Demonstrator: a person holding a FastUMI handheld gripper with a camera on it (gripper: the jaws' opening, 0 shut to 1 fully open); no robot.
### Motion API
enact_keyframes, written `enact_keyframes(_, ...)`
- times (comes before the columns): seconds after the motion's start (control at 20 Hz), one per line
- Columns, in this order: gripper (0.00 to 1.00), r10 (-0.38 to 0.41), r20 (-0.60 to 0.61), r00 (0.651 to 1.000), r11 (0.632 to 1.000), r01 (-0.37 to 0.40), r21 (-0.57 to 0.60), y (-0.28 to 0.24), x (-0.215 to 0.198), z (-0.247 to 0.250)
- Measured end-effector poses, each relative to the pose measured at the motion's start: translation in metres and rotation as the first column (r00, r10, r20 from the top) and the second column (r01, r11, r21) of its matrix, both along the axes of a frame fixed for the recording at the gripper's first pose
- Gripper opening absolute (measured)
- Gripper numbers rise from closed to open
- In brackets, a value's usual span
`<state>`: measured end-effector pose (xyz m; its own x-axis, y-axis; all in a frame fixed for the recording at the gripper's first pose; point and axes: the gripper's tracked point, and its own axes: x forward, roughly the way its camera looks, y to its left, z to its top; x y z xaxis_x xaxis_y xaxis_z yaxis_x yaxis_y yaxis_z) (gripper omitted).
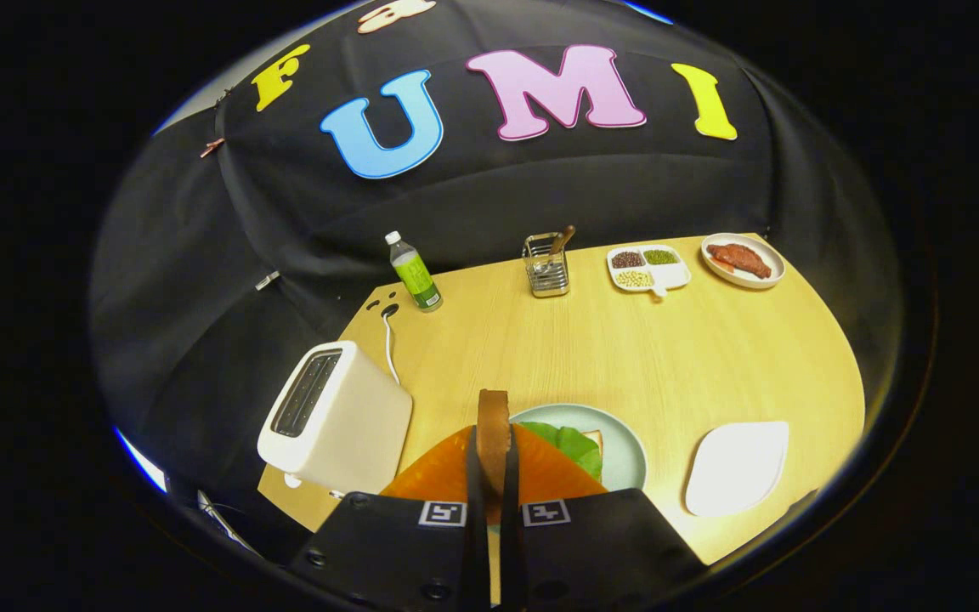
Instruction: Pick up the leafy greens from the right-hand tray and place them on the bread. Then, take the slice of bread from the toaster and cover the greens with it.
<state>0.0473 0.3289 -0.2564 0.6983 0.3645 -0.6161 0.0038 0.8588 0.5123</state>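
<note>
A pale wooden worktop stands in a booth hung with black cloth. Along its far edge sit a green-labelled bottle, a wire utensil holder, a divided dish of beans and, at the far right corner, a plate of meat. A white toaster stands at the near left edge, its cord trailing back.

The gripper is pinching a slice of bread edge-on, both fingers pressed on its sides. Just beyond them a pale green plate holds the leafy greens lying on bread whose corner barely shows. The gripper's body hides much of that plate. An empty white tray lies by the near right edge.
</note>
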Motion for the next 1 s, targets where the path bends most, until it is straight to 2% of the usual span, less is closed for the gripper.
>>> enact_keyframes(0.2,0.09,-0.008,-0.034,0.999,0.998,0.010,0.066,0.019,0.006,-0.024)
enact_keyframes(0.3,0.09,-0.014,-0.051,0.999,0.998,0.017,0.054,0.017,0.009,-0.039)
enact_keyframes(0.6,0.09,-0.013,-0.113,0.993,0.997,0.004,-0.079,-0.009,0.008,-0.078)
enact_keyframes(0.85,0.09,0.033,-0.168,0.985,0.977,-0.067,-0.202,-0.026,0.000,-0.111)
enact_keyframes(1.0,0.14,0.038,-0.204,0.978,0.962,-0.091,-0.256,-0.032,-0.005,-0.130)
